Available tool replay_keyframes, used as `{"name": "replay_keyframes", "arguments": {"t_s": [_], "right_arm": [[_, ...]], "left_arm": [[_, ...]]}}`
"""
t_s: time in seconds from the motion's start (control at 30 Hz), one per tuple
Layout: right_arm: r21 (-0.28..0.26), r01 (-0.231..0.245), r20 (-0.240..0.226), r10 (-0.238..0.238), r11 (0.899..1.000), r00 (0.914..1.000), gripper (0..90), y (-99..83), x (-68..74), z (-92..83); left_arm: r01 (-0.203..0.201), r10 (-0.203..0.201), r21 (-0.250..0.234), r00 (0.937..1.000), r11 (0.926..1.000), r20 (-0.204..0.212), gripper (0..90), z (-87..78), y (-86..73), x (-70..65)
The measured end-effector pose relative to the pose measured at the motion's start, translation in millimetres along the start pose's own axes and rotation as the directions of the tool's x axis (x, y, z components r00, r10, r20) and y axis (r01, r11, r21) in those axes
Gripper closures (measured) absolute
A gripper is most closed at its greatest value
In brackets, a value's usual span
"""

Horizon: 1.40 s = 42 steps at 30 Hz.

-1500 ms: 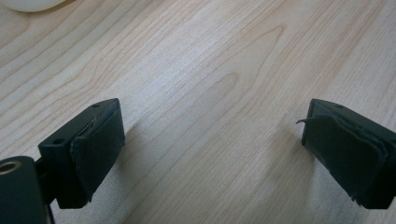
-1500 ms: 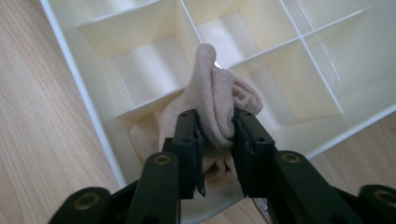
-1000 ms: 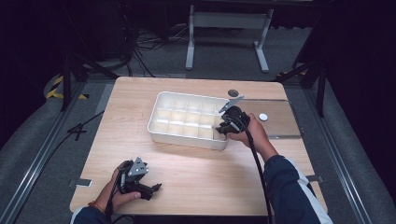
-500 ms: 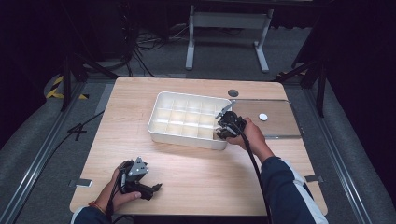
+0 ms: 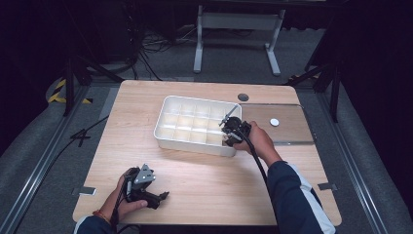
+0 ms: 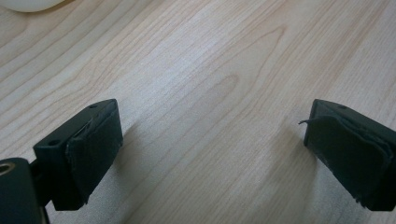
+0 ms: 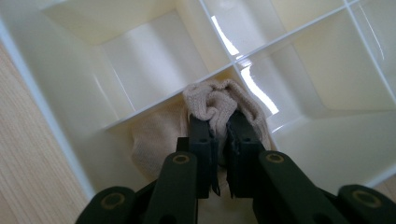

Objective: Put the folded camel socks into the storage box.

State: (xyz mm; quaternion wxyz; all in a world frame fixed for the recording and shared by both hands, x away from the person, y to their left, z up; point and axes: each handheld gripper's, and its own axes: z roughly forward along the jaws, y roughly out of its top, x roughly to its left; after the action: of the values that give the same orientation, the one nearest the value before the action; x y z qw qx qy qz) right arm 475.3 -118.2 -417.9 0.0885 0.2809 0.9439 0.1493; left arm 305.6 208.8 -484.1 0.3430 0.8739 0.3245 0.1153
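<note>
On the pale wooden table, the right gripper clenches what looks like a beige sock in the white divided tray; the left gripper gapes, released, dark floor around.

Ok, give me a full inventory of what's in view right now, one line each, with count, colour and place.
white plastic divided tray: one, white, middle of the table toward the far side.
beige knitted cloth: one, beige, bunched in a tray compartment at the tray's near right corner, pinched between the right gripper's jaws.
small white round disc: one, white, on the clear panel.
clear flat panel: one, see-through, right of the tray.
dark round spot: one, dark grey, far edge of the table behind the tray.
light wooden table: one, pale wood, under everything.
left gripper: one, black, jaws wide apart over bare wood, near left corner.
right gripper: one, black, clamped on the cloth in the tray.
</note>
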Motion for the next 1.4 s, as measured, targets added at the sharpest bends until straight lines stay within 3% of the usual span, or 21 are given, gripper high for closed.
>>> {"name": "replay_keyframes", "arguments": {"t_s": [0.53, 1.13, 1.4], "right_arm": [[-0.04, -0.023, -0.033, 0.022, 0.999, 0.9992, 82.6, -6.2, -4.5, 2.9], [-0.064, -0.033, -0.019, 0.032, 0.997, 0.9993, 79.8, -8.9, -2.0, -0.9], [-0.084, -0.025, 0.001, 0.025, 0.996, 0.9997, 73.5, -10.8, 3.1, -5.8]], "left_arm": [[-0.006, 0.006, 0.003, 1.0, 1.0, 0.001, 4.5, 0.0, 0.2, 0.5], [-0.006, 0.006, 0.005, 1.0, 1.0, 0.003, 4.5, -0.1, 0.1, 0.4], [-0.006, 0.006, 0.005, 1.0, 1.0, 0.003, 4.5, -0.2, 0.2, 0.4]]}}
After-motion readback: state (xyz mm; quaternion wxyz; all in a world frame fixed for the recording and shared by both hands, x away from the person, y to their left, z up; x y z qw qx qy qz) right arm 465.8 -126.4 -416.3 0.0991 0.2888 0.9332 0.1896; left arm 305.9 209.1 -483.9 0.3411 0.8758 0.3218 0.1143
